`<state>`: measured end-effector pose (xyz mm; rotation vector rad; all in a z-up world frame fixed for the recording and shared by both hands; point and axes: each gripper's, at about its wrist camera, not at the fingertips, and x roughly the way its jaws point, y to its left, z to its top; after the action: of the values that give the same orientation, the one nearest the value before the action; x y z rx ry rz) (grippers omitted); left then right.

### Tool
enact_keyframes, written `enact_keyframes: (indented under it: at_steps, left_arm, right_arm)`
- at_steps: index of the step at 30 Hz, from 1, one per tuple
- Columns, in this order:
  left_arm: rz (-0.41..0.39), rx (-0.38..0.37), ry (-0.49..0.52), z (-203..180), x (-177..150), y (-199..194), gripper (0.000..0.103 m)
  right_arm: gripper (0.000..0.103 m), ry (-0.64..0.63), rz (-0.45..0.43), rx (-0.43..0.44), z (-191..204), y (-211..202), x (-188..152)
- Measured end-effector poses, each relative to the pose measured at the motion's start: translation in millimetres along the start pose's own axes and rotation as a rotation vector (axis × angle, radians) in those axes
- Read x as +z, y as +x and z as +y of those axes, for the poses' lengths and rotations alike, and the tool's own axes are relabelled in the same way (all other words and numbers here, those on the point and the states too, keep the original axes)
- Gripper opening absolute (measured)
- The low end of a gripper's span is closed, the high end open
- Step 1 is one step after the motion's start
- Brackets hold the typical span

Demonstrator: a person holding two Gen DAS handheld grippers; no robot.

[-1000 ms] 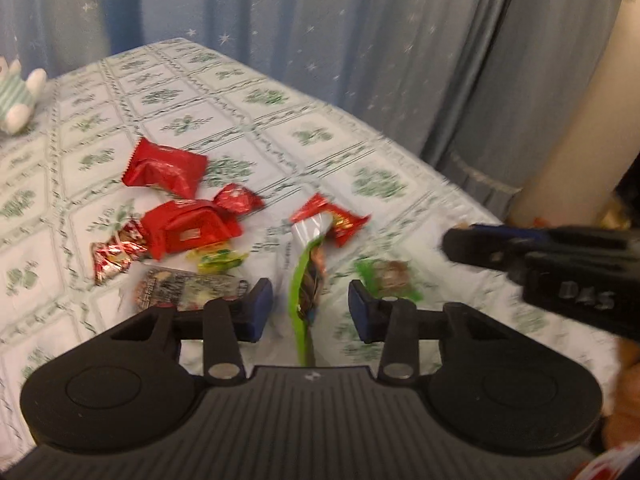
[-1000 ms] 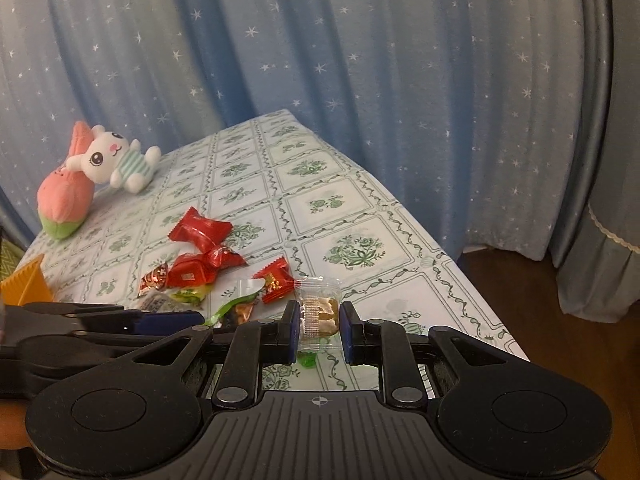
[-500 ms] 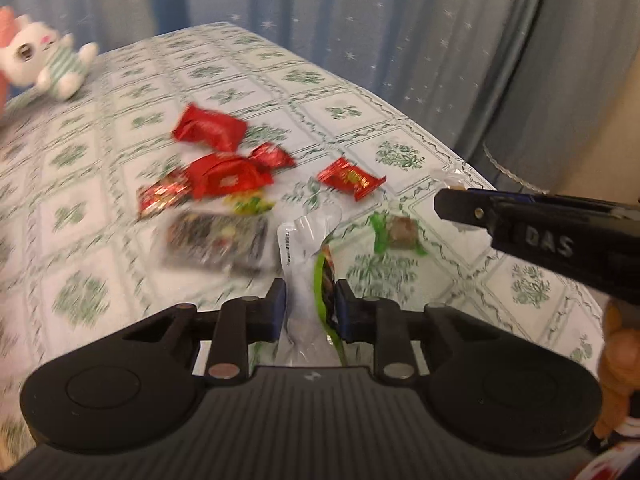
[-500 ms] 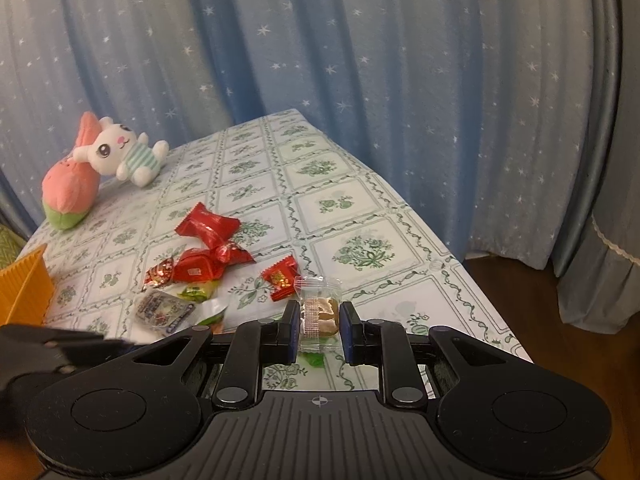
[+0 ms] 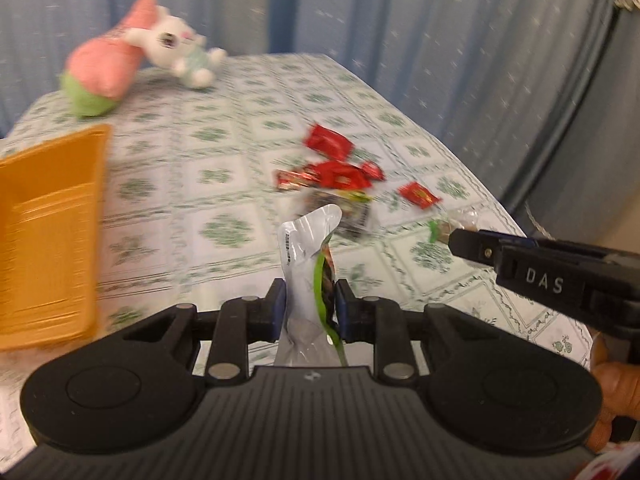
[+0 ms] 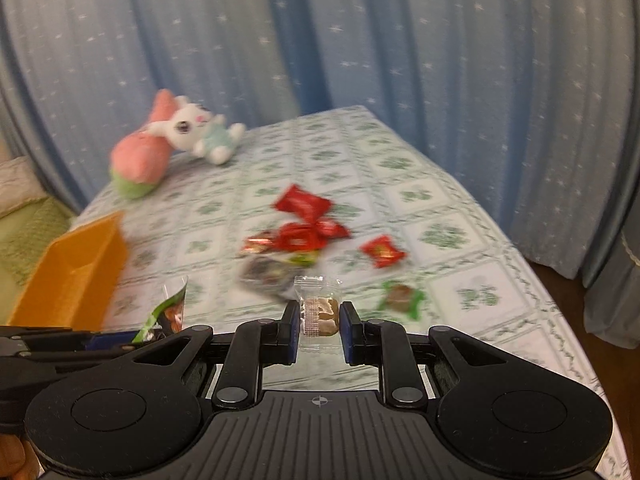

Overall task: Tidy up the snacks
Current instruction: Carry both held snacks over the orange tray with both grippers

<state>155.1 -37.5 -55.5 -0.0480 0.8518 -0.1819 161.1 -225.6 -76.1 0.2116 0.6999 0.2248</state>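
My left gripper (image 5: 310,305) is shut on a long silver and green snack packet (image 5: 308,256), held upright above the table. My right gripper (image 6: 319,322) is shut on a small clear-wrapped biscuit (image 6: 320,310). Several red wrapped sweets (image 5: 336,172) lie in a loose pile mid-table, with a dark flat packet (image 5: 352,212) beside them and a green-wrapped sweet (image 6: 400,300) nearer the right edge. An orange tray (image 5: 52,232) sits at the left. In the left wrist view the right gripper (image 5: 460,242) reaches in from the right. The right wrist view shows the left gripper (image 6: 132,338) with its packet (image 6: 168,312) at the lower left.
A pink and white plush rabbit (image 5: 140,52) lies at the far end of the table. The tablecloth (image 5: 240,120) has a green floral grid. Blue starred curtains (image 6: 360,40) hang behind and to the right, where the table edge (image 6: 520,264) drops to the floor.
The left gripper closed on the silver and green packet, lifted it off the table and swung left, bringing the orange tray into view. The right gripper rose with its biscuit still held.
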Motion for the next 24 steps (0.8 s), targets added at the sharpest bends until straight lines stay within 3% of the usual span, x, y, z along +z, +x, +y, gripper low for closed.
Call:
enact_keyframes:
  at_steps: [13,18,24]
  left_arm:
    - [-0.088,0.148,-0.141,104.3,-8.3,-81.0,0.023]
    - [-0.083,0.199,-0.162,152.6,-7.4,-90.5,0.023]
    - [-0.069,0.207,-0.189,201.6,-5.7,-83.9,0.023]
  right_arm:
    - [0.021,-0.18,0.04,0.211,140.1,8.2,3.7]
    - [0.021,-0.232,0.066,0.275,188.3,34.0,6.0]
    - [0.021,-0.258,0.091,0.305,224.6,66.4,11.3]
